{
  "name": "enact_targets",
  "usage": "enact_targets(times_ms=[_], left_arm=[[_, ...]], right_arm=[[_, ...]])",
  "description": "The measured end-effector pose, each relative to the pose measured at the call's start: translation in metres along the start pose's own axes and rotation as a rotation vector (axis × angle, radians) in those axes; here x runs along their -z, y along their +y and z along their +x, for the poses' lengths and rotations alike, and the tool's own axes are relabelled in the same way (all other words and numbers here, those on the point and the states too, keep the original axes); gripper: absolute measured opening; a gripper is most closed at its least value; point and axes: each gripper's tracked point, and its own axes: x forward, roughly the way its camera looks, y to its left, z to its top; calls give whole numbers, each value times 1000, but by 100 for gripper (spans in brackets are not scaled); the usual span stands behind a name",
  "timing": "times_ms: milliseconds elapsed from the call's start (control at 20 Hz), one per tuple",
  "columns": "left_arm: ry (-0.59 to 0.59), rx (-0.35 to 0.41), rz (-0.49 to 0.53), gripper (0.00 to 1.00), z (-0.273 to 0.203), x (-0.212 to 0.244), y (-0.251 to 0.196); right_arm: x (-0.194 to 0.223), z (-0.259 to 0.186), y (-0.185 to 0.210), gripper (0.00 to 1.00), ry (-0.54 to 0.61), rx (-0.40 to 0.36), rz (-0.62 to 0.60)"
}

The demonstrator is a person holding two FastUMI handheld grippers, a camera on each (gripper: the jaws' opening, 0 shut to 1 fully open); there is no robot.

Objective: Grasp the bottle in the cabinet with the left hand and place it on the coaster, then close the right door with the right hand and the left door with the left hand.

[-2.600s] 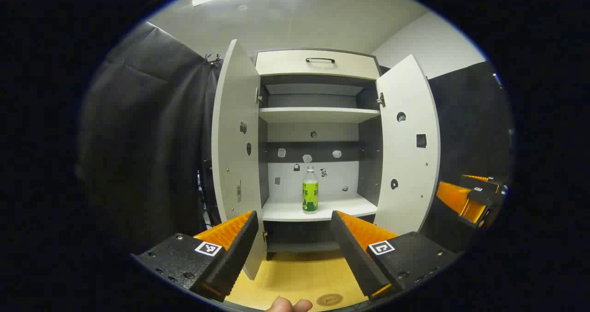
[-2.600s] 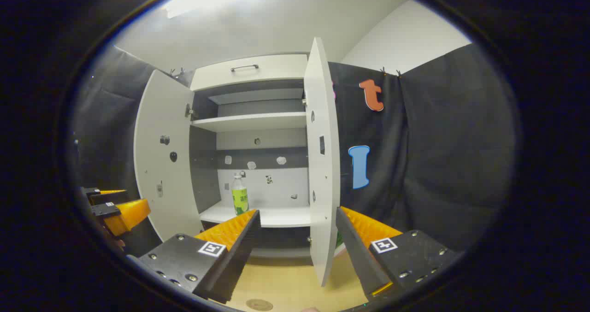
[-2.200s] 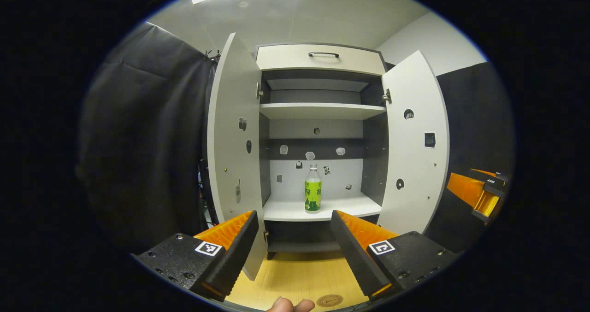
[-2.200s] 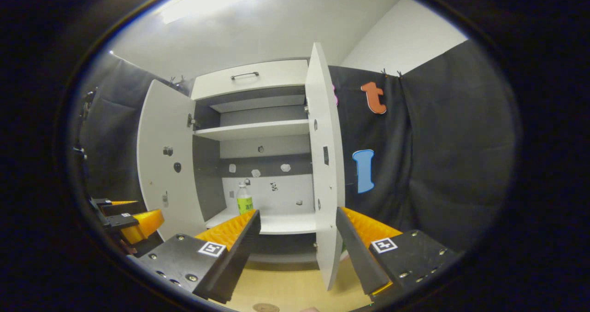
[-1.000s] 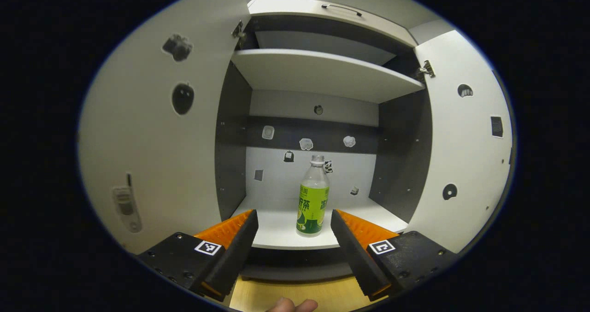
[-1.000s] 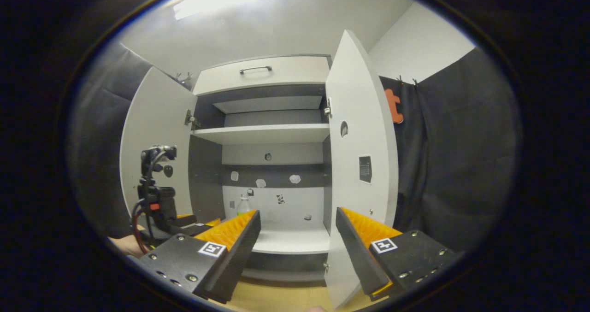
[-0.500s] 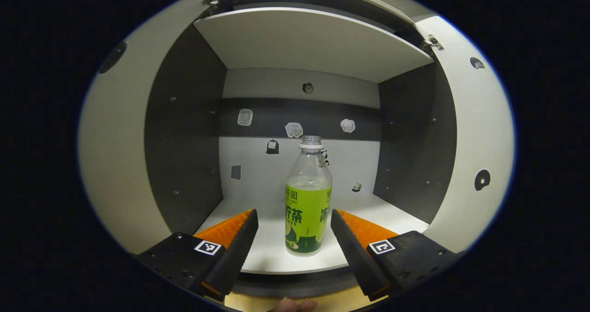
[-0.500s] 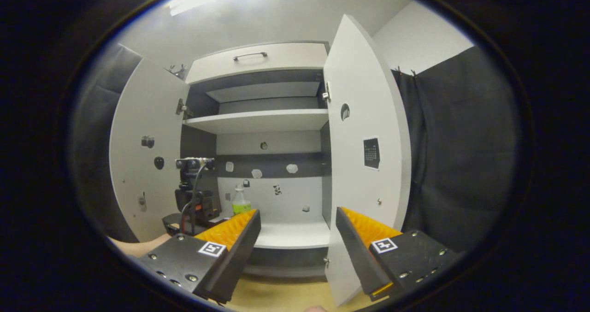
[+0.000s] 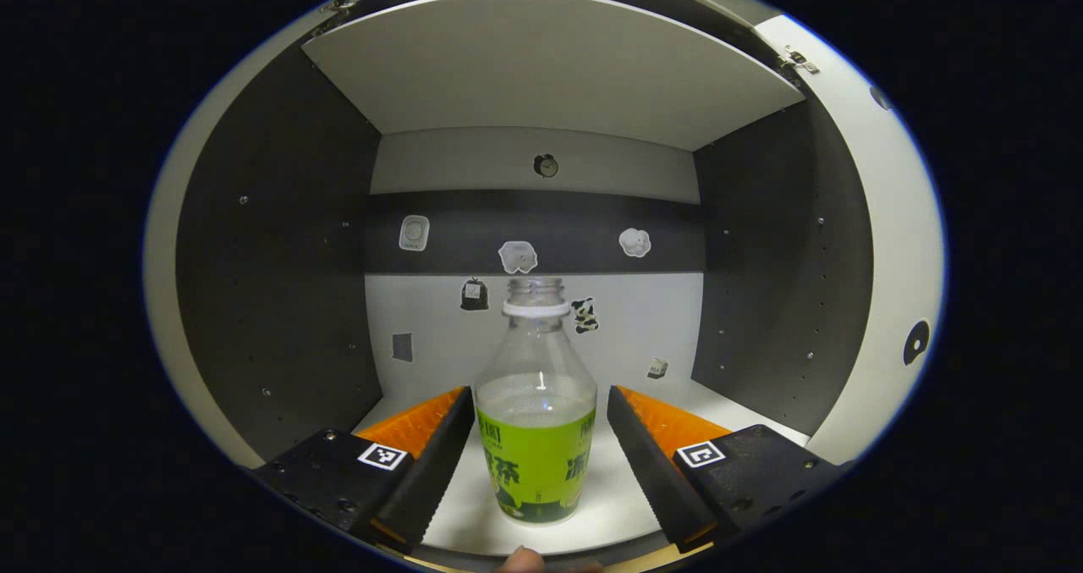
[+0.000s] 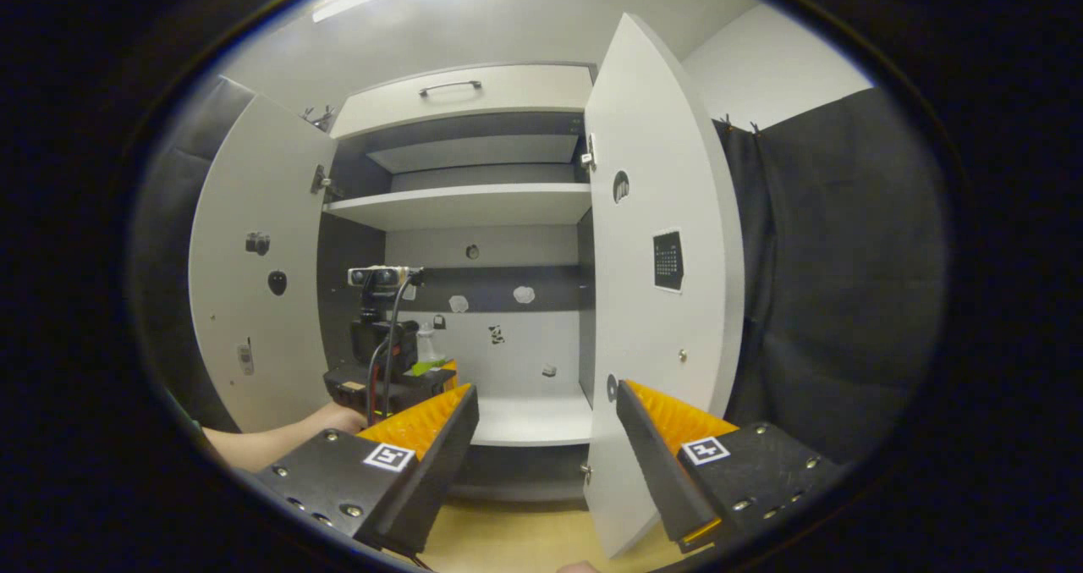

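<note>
the bottle [image 9: 536,421] stands upright on the lower shelf [image 9: 592,505] of the cabinet [image 10: 474,209], near the shelf's front edge and about midway between the two side walls. it is clear, uncapped, with a green label around its lower half. my left gripper [image 9: 536,459] is released: its two fingers [image 9: 431,463] flank the bottle's labelled body, one on each side, with a narrow gap visible at each finger, so neither presses on it. in the right gripper view the left gripper [image 10: 385,382] sits inside the cabinet opening at the lower shelf's left part, with my forearm [image 10: 262,442] behind it. my right gripper [image 10: 546,463] is released and holds nothing; it hangs in front of the cabinet, its fingers spread on either side of the lower edge of the right door [image 10: 660,302]. both the right door and the left door [image 10: 254,277] stand open. stickers [image 9: 518,256] dot the back wall.
</note>
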Motion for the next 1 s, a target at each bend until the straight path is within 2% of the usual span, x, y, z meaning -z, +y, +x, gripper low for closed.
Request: enact_targets(times_ms=[100, 150, 250, 450, 600, 1000], left_arm=[[25, -17, -8, 94, 6, 7, 4], [20, -17, -7, 83, 6, 5, 5], [37, -3, -23, 80, -6, 4, 2], [51, 20, -49, 80, -43, 2, -2], [37, 16, -26, 82, -75, -5, 0], [21, 44, -1, 80, -171, -11, -18]], right_arm=[[1, -6, -4, 99, 1, 13, 7], [0, -10, -4, 99, -1, 13, 10], [-1, -20, -3, 99, -5, 8, 14], [-4, -35, -4, 99, -16, 2, 20], [-3, -48, -1, 99, -16, -14, 39], [-3, -81, 10, 99, -28, -82, 68]])
